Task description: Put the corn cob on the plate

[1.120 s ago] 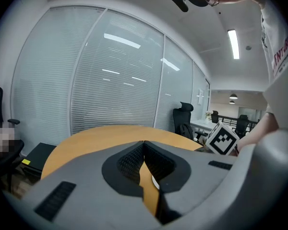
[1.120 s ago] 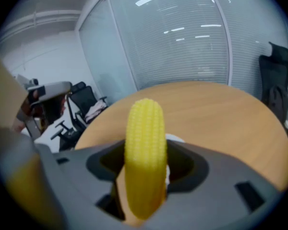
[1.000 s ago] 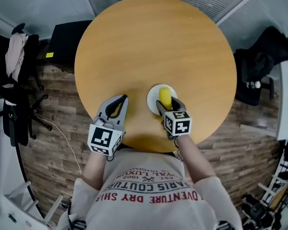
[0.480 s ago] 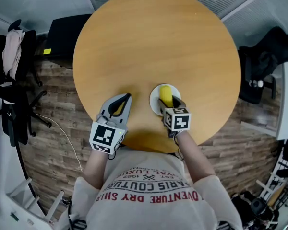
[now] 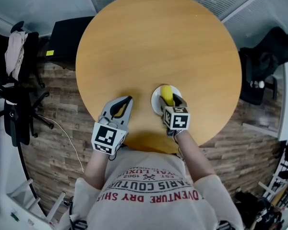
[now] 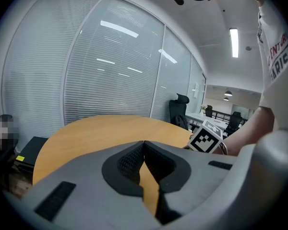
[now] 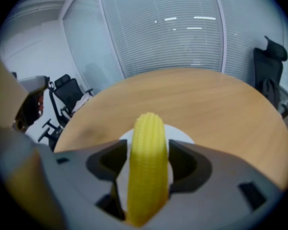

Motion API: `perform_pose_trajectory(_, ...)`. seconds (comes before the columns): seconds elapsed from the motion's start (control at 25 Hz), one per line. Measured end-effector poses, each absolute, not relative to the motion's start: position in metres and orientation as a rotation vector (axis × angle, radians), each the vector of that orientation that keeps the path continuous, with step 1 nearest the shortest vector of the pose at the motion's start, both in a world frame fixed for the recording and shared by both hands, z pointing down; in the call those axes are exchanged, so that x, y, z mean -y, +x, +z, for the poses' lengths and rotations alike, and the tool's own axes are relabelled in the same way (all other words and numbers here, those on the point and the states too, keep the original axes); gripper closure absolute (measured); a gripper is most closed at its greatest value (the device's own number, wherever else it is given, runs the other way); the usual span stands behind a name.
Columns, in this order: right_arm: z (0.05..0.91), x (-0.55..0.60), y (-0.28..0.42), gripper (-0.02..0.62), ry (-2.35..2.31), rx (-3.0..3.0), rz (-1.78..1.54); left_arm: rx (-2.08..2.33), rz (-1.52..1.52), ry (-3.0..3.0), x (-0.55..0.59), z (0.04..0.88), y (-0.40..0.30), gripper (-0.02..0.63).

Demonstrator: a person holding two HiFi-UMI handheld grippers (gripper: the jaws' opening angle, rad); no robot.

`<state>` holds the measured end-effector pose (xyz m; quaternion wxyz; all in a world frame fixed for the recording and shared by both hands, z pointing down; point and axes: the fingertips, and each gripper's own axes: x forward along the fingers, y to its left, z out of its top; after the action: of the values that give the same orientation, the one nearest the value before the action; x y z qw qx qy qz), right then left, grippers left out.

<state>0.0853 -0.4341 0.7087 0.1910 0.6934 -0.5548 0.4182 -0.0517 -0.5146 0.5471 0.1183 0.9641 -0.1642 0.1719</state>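
The plate sits on the round table, close to its near edge and a little right of the middle. The corn cob is over the plate, between the jaws of the right gripper (contact with the plate unclear). The left gripper is left of the plate, over the same edge.

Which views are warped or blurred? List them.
Head view: fisheye curves everything around the table. Left gripper view: strong fisheye, dark corners, light streaks reflected on the blinds. Right gripper view: dark corners, close corn cob looks soft.
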Motion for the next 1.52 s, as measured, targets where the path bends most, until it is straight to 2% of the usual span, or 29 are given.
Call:
perform_pose_trajectory(0.28,0.662,0.433,0.084,0.34,2.052,1.599,1.099,0.501,0.477,2.806,0.511,0.538,-0.056,0.573)
perform_pose_trajectory(0.36,0.647,0.429,0.086,0.476,2.096,1.595,1.045,0.504,0.461,2.821,0.51,0.532,-0.054,0.574)
perform_pose_trajectory(0.4,0.639,0.427,0.086,0.525,2.12,1.592,1.018,0.505,0.452,2.83,0.508,0.528,-0.054,0.572)
perform_pose_trajectory(0.48,0.623,0.423,0.085,0.554,2.156,1.608,0.978,0.505,0.442,2.849,0.505,0.52,-0.055,0.573)
perform_pose_trajectory(0.96,0.505,0.41,0.071,0.566,2.241,1.838,0.446,0.56,0.264,2.976,0.494,0.455,-0.063,0.573)
perform_pose_trajectory(1.52,0.466,0.389,0.058,0.567,2.285,1.896,0.316,0.565,0.13,3.049,0.478,0.416,-0.073,0.574)
